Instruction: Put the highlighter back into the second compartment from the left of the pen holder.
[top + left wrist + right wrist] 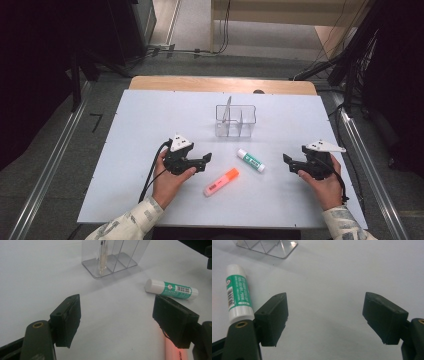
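Observation:
A clear plastic organiser (235, 120) with three compartments stands upright at the middle of the white table (130, 150); a thin pen (227, 108) leans in its left compartment. In front of it lie a green-and-white glue stick (251, 160) and an orange highlighter (221, 182). My left gripper (206, 161) rests on the table left of the highlighter, open and holding nothing. At the right side my right gripper (288, 163) is open too, its jaws pointing toward the glue stick. The left gripper view has the organiser (112, 257), glue stick (172, 289) and highlighter (175, 351). The glue stick (238, 292) lies left of the right gripper's jaws.
A person's hands and patterned sleeves come in from the bottom edge. Metal rails (50, 165) run along both sides of the table. Cables (190, 50) lie on the floor beyond the far wooden edge (220, 84).

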